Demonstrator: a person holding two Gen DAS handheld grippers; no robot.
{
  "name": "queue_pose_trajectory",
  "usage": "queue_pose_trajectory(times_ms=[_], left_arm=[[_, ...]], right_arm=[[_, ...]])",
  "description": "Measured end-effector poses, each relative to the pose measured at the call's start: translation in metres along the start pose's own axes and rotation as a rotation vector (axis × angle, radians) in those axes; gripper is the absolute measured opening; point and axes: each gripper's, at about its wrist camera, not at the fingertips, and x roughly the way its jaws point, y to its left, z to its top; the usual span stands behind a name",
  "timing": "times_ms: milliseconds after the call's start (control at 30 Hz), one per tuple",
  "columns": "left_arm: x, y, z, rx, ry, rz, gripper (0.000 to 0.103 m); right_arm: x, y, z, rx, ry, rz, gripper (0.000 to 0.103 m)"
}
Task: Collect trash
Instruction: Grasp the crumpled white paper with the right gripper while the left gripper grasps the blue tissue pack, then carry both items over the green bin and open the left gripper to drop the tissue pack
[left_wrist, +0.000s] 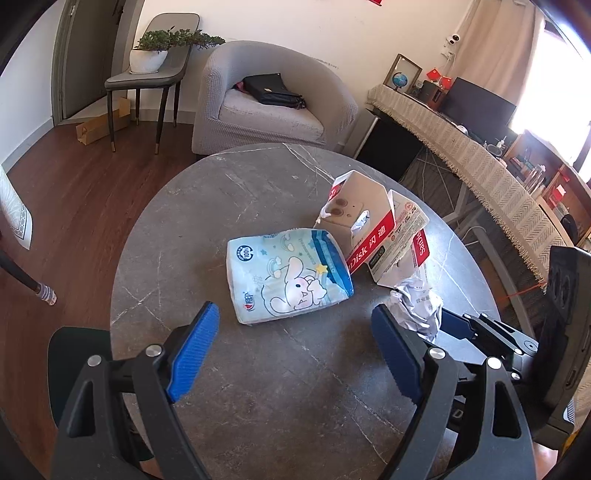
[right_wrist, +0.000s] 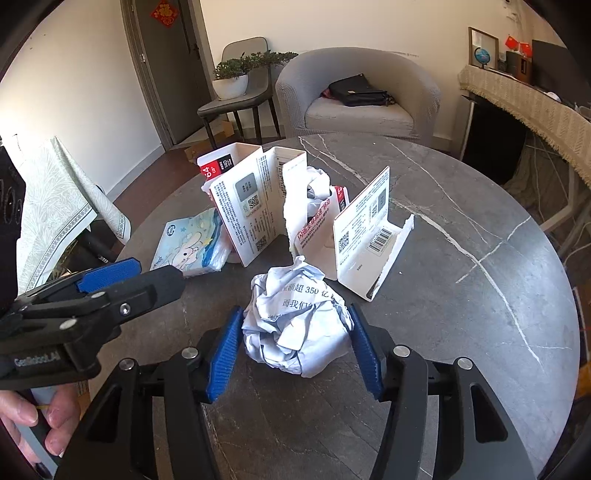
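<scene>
A crumpled white paper ball (right_wrist: 295, 325) lies on the round grey table (right_wrist: 461, 295). My right gripper (right_wrist: 295, 350) has its blue pads on both sides of the ball, touching or nearly touching it. The ball also shows in the left wrist view (left_wrist: 417, 306), beside the right gripper's fingers (left_wrist: 458, 325). My left gripper (left_wrist: 295, 347) is open and empty above the table, just short of a pale blue tissue pack (left_wrist: 288, 273). It shows in the right wrist view (right_wrist: 110, 280) too. Torn red-and-white card packaging (left_wrist: 376, 225) stands behind the ball.
The packaging (right_wrist: 258, 199) holds a second wad of paper (right_wrist: 317, 184). A grey armchair (left_wrist: 266, 99) with a black bag (left_wrist: 273, 90) stands beyond the table. A chair with a potted plant (left_wrist: 155, 51) is at far left. A cloth-covered desk (left_wrist: 461, 140) runs along the right.
</scene>
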Motion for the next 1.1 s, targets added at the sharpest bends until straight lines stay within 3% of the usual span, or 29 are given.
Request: queue_pose_trajectory(times_ms=[600,967,1100], left_arm=[[0.018,-0.004,0.010,-0.032,-0.055,0.069,0.087],[0.028,-0.013,0.011,0.035,-0.012,0.117,0.087],[0.028,-0.010,0.012,0.027,-0.010,0.118,0.080]], right_arm=[[-0.022,-0.036,-0.006,0.054,-0.022,0.047,0.058],[-0.020,-0.040,-0.006,0.064,-0.013,0.053,0.058],[-0.017,-0.039,-0.005,0.060,-0.008,0.054,0.058]])
